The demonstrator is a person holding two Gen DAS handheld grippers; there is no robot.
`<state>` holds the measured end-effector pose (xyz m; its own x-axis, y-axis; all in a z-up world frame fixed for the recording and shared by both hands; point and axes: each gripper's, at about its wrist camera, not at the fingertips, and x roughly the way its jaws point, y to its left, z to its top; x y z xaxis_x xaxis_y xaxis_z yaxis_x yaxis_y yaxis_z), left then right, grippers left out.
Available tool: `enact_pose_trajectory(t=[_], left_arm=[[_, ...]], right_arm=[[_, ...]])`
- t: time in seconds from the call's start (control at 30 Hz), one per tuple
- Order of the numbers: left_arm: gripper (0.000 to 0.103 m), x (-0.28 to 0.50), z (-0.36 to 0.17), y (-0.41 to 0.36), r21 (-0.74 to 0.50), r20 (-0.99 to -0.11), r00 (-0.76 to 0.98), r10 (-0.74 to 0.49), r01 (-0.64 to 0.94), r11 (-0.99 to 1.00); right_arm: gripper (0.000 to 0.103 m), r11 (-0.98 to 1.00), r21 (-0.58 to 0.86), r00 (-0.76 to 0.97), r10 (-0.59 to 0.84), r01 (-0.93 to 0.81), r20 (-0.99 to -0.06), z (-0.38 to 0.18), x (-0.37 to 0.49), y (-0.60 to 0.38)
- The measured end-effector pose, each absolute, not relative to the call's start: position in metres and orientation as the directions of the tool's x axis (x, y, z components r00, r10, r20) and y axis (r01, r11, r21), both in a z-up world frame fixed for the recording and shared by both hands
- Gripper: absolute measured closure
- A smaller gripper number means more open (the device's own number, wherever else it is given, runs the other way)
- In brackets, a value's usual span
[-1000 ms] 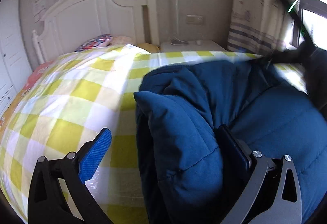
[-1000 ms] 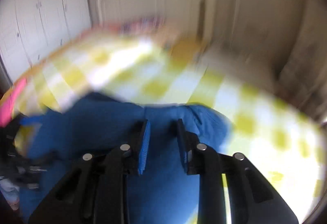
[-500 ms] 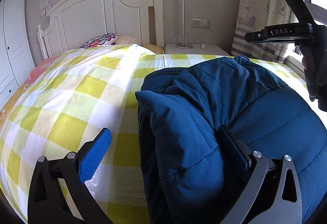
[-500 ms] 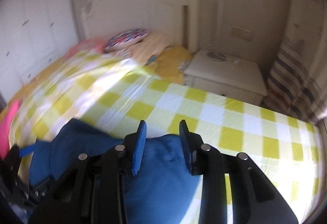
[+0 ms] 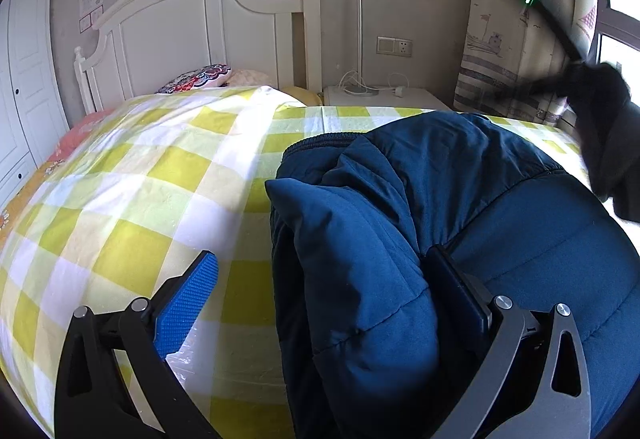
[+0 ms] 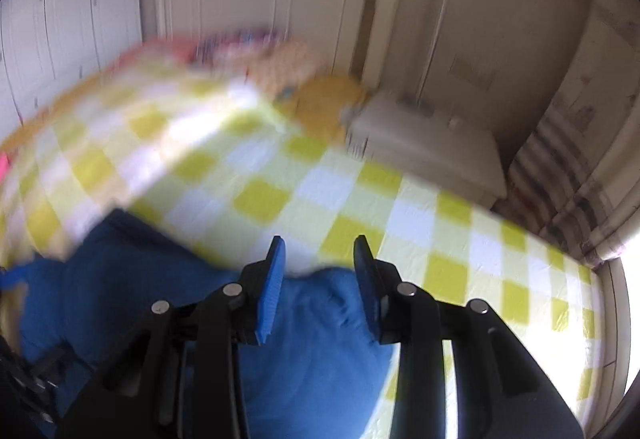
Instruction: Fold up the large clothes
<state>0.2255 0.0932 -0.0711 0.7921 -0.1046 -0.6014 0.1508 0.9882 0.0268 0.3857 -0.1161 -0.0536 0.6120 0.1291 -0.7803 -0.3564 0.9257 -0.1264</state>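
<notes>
The main risk is that the padded fold springs back: the blue quilted jacket point(image 5: 460, 223) is thick and puffy, and the bulging flap near the left gripper point(image 5: 320, 279) stands up under its own loft, so any light hold could let it flop open. The left gripper's jaws are spread wide, one blue ribbed pad point(image 5: 188, 299) clear over the bedspread, the other dark finger pressed against the far side of that flap; nothing is pinched, so the flap is merely straddled. The right gripper point(image 6: 318, 271) is held apart too, with only a moderate gap and nothing between its fingers, hovering just above the jacket's right edge (this view is smeared by motion, so contact cannot be judged). A quick sweep from there could drag the slick shell fabric rather than crease it, and the smooth yellow-and-white checked bedspread point(image 5: 132, 199) might bunch beneath. The jacket lies on the near right part of the bed, stitched in broad horizontal channels, its ribbed collar band toward the far side. A white headboard point(image 5: 192, 23) and a nightstand point(image 5: 384, 97) stand well beyond.
</notes>
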Motion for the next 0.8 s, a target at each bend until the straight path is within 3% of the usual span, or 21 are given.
enact_pose_trajectory(t=[0.03,0.17,0.33,0.43,0.57,0.8], left_arm=[[0.004,0.226,-0.071,0.094,0.025,-0.600,0.793,-0.103,0.147,0.989],[0.004,0.228,-0.072,0.097,0.012,-0.609,0.785,-0.114,0.152,0.988],[0.004,0.229,-0.072,0.097,0.011,-0.608,0.786,-0.116,0.154,0.988],[0.004,0.229,-0.072,0.098,0.013,-0.605,0.788,-0.114,0.153,0.988],[0.004,0.233,-0.075,0.103,-0.014,-0.618,0.776,-0.123,0.146,0.989],[0.004,0.229,-0.074,0.101,0.001,-0.610,0.784,-0.117,0.148,0.989]], right_arm=[[0.067,0.908,-0.138,0.537,0.106,-0.395,-0.837,-0.078,0.391,-0.107],[0.066,0.883,-0.249,0.574,0.028,-0.397,-0.818,-0.063,0.388,-0.091],[0.059,0.857,-0.199,0.677,0.211,-0.475,-0.705,-0.011,0.351,-0.062],[0.055,0.761,-0.235,0.530,0.164,-0.604,-0.832,-0.052,0.354,-0.021],[0.052,0.774,-0.241,0.509,0.121,-0.586,-0.852,-0.070,0.368,-0.013],[0.036,0.836,-0.165,0.626,0.246,-0.524,-0.740,-0.037,0.335,-0.049]])
